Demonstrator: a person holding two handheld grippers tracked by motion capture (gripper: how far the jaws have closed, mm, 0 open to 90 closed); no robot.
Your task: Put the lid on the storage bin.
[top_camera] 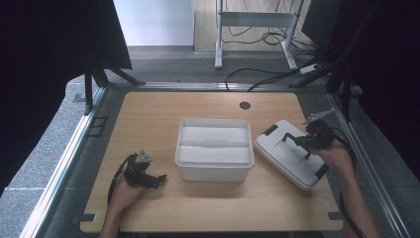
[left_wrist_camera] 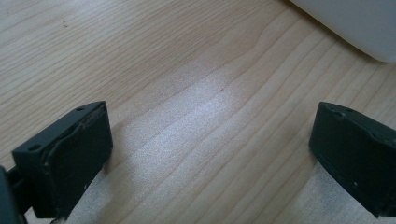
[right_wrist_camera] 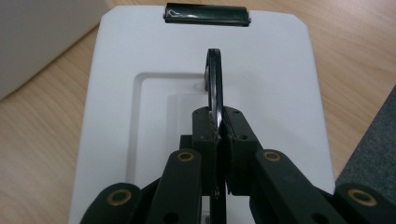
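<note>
Right gripper, jaws clamped on the handle of the white lid, sits right of frame; the open box lies centre, leftward of it; left gripper, jaws wide, rests on the worktop lower left.

High view overlooks the table — gripper views sit close above it.

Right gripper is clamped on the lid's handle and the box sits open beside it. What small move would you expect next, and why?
Probably a small lift of the lid off the table. The right gripper is shut on the lid's black handle, the lid rests right of the open box, and the left gripper waits open over bare wood, so carrying it toward the box looks likely.
</note>
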